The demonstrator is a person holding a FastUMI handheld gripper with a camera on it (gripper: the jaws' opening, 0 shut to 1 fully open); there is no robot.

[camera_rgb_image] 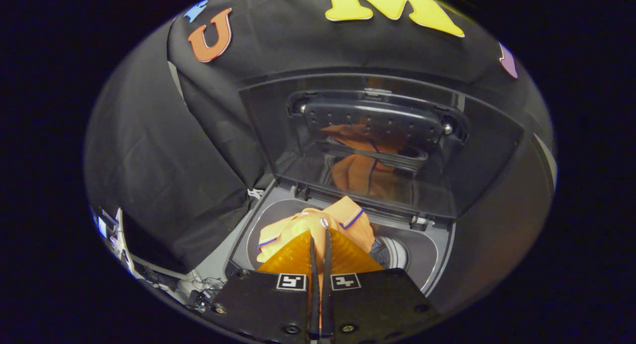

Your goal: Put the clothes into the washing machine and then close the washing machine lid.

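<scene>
Close to the camera, the gripper (pixel 320 234) has its two fingers pressed together on an orange shirt (pixel 318 224), which hangs over the washing machine opening (pixel 427 254), probably so it can be let go into the drum (pixel 392 252). Further right, the drum is mostly covered by the cloth. Behind, the lid (pixel 377 145) stands upright, so nothing blocks the way; its glass reflects the shirt.

I see soft, matt orange cloth (pixel 310 229) bunched at my gripper (pixel 320 237), whose fingers sit almost closed on it. Above, at frame centre, the washing machine lid (pixel 377 145) looks like glossy dark plastic, mirroring the fabric. The machine's top rim (pixel 437 254) is smooth grey plastic. The booth wall (pixel 164 150) at left is creased matt cloth.
</scene>
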